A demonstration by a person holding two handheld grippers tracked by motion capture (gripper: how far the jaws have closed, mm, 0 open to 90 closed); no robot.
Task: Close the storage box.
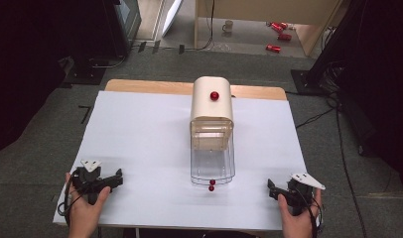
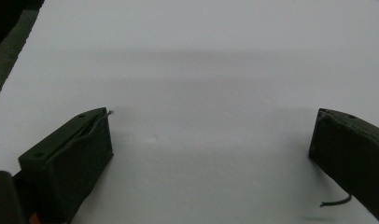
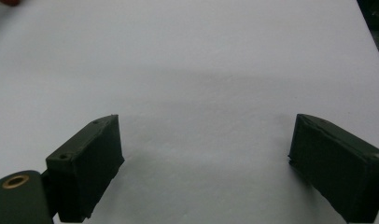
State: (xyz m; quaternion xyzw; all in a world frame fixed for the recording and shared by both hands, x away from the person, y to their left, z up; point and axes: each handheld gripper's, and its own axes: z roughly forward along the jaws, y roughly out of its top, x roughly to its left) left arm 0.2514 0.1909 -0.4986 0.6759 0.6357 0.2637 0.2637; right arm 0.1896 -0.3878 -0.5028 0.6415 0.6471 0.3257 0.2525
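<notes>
With both the left gripper (image 1: 111, 179) and right gripper (image 1: 275, 190) spread wide and empty, approach the cream, red-knobbed box with clear drawers (image 1: 212, 119) squarely.

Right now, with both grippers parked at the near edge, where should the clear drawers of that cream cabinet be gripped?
Probably by a red front knob, pinched from the person's side. The clear drawers are pulled out toward the near edge, and the knobs protrude at their front.
</notes>
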